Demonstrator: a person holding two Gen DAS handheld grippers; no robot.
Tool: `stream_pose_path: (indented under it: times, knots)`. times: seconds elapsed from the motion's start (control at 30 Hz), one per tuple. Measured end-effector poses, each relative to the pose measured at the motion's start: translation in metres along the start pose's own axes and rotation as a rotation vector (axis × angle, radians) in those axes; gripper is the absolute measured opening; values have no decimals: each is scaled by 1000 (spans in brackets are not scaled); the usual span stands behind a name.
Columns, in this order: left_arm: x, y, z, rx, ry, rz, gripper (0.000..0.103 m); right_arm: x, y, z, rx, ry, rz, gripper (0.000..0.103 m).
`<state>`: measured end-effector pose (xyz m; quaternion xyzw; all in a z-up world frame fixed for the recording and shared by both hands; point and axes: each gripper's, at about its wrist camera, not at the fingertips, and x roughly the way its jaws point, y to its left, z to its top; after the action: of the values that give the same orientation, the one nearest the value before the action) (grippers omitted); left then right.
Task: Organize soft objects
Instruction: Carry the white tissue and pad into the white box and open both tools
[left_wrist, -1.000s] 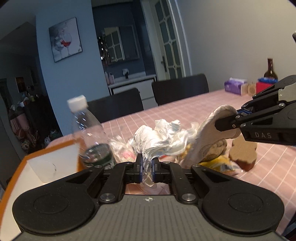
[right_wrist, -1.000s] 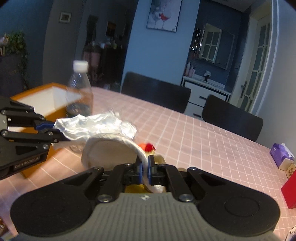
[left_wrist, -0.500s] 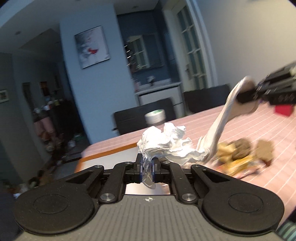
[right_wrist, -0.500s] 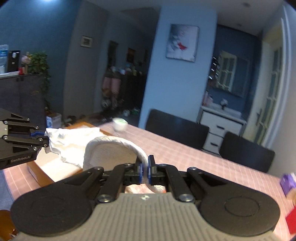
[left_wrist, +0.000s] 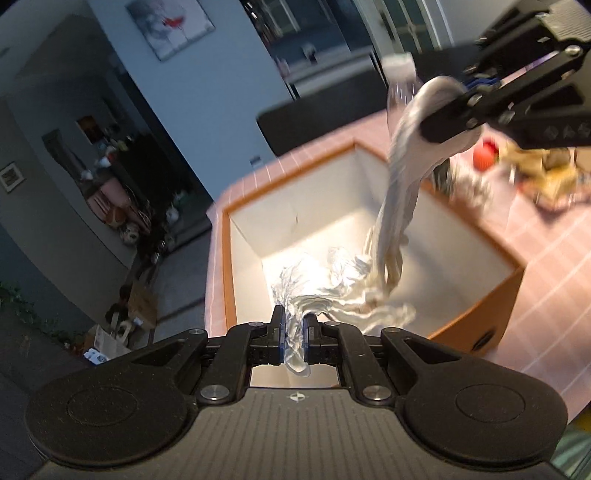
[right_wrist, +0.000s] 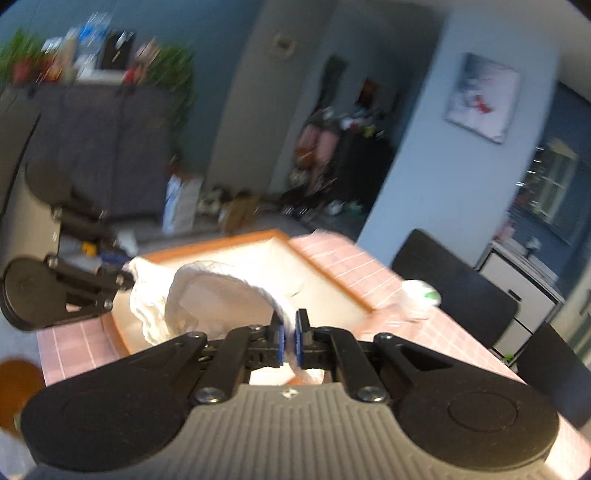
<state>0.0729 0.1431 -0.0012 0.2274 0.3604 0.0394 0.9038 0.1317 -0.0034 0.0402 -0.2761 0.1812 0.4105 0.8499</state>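
Observation:
A crumpled white cloth (left_wrist: 397, 206) stretches between both grippers and hangs over the open orange box (left_wrist: 288, 176) with a white inside. My left gripper (left_wrist: 293, 321) is shut on the cloth's lower, crinkled end, low over the box's inside. My right gripper (left_wrist: 469, 88) is shut on the cloth's thick rolled edge, higher up at the box's far right corner. In the right wrist view the right gripper (right_wrist: 290, 326) pinches that edge, the cloth (right_wrist: 207, 295) arches leftward to the left gripper (right_wrist: 127, 275), and the box (right_wrist: 332, 280) lies underneath.
The box stands at the end of a pink checked table (left_wrist: 554, 266). A clear plastic bottle (left_wrist: 400, 86) stands behind the box. A red ball (left_wrist: 485, 158) and a heap of brownish soft things (left_wrist: 546, 173) lie to the right. Dark chairs (right_wrist: 454, 291) line the far side.
Both grippers have carried the white cloth leftward from above the heap on the table to over the open box. Both views have swung and tilted; the bottle now sits behind the box.

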Motion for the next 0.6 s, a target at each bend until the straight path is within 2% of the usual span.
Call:
stream_pose_path:
  times: [0.17,0.27,0.5,0.6]
  knots:
    - [25,9,-3,24,74,-56,9,47,17,7,-76,122,56,3]
    - [35,17,-1,14,114,-99,9,70,20,9,-97,198,119,3]
    - [41,23,-9,19,175,-179,13,107,23,9,-52,373,321,3]
    - [41,26,-13,-4,189,-205,15,119,28,6,-38,442,365,5]
